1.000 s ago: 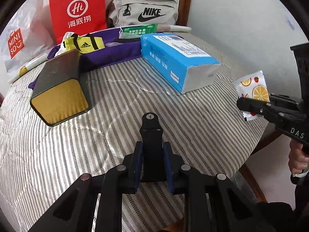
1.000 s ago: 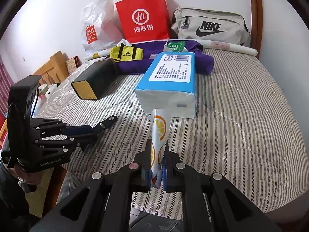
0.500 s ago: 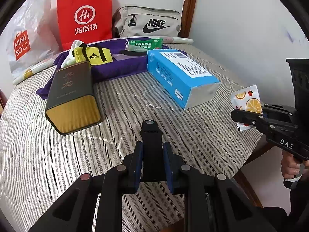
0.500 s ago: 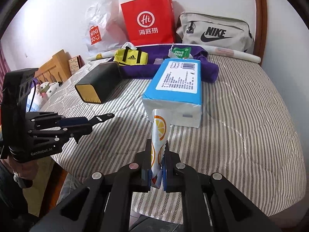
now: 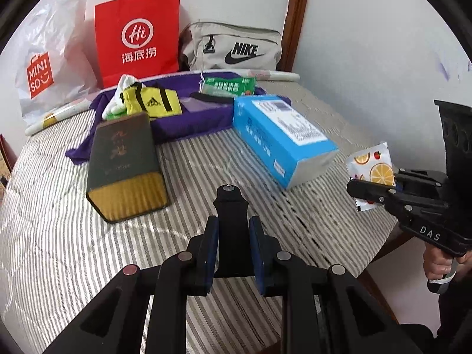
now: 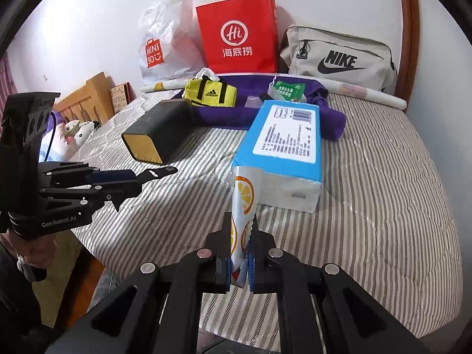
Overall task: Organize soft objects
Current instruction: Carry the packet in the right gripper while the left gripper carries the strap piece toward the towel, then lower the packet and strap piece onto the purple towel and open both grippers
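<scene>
Orange-slice print marks the small white sachet (image 6: 242, 206), which stands upright between the pads of the right gripper (image 6: 239, 261), clamped by its lower edge and held in the air over the near edge of the bed (image 6: 383, 206); the left wrist view shows the same sachet (image 5: 372, 168) sticking up from that gripper (image 5: 368, 190) just off the bed's corner. So the pick-up looks done, while the placing is not: the sachet touches nothing but the pads. Just beyond it lies a blue tissue pack (image 6: 283, 144) on the striped cover, and left of that a dark box with a gold end (image 6: 156, 131). Farther back a purple cloth (image 6: 265, 112) carries a yellow pouch (image 6: 211, 93) and a green packet (image 6: 287, 90), which may be where the soft things are being gathered, though I cannot say for certain. Against the wall stand a white plastic bag (image 6: 165, 44), a red paper bag (image 6: 236, 35) and a beige sling bag (image 6: 336, 59). The left gripper (image 5: 233, 244) hovers over the cover with its jaws nearly together on a black piece of its own gear and no soft item between them. Judging from this, most of the sorting remains: the sachet still needs a place, and the tissue pack lies apart from the purple cloth.
</scene>
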`<state>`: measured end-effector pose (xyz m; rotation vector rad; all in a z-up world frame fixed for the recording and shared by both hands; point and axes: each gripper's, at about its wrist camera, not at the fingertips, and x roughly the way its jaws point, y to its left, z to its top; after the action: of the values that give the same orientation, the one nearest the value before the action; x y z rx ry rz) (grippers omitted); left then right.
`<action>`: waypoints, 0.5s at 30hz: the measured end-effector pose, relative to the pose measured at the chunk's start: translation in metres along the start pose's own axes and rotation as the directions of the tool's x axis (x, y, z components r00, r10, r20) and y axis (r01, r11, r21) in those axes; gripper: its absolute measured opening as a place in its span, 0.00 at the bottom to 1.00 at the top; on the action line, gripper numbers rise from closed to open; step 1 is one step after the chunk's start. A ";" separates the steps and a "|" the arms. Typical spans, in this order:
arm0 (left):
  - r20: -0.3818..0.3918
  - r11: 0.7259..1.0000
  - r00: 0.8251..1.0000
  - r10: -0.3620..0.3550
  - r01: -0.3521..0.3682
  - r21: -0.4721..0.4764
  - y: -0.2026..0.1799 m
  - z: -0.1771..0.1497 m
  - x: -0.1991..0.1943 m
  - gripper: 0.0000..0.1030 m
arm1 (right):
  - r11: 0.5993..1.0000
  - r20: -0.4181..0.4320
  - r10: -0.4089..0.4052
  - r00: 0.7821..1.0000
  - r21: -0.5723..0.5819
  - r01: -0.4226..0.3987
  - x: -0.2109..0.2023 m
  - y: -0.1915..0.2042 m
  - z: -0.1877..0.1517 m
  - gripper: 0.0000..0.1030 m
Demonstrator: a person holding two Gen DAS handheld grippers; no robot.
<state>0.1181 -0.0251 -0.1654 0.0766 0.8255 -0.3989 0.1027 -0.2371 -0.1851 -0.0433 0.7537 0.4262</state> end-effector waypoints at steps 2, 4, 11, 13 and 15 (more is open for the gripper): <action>0.007 1.000 1.000 0.001 -0.001 0.000 0.002 0.006 -0.001 0.20 | 1.000 0.005 0.000 1.000 -0.008 0.000 0.000 0.000 0.005 0.08; 0.016 1.000 1.000 0.006 -0.006 -0.002 0.004 0.015 -0.002 0.20 | 1.000 0.010 0.002 1.000 -0.019 -0.001 0.001 0.001 0.012 0.08; 0.049 1.000 0.999 0.015 -0.015 -0.007 0.015 0.051 0.000 0.20 | 0.998 0.035 0.017 0.999 -0.053 -0.015 0.007 0.000 0.040 0.08; 0.051 1.000 0.998 0.023 -0.023 -0.014 0.019 0.061 0.003 0.20 | 0.998 0.042 0.023 0.999 -0.064 -0.020 0.010 0.000 0.049 0.08; 0.049 0.999 0.998 0.032 -0.030 -0.042 0.027 0.071 0.009 0.20 | 0.997 0.047 0.020 0.999 -0.080 -0.016 0.016 -0.003 0.061 0.08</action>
<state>0.1833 -0.0186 -0.1262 0.0414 0.7827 -0.3534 0.1541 -0.2222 -0.1515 -0.1007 0.6900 0.4724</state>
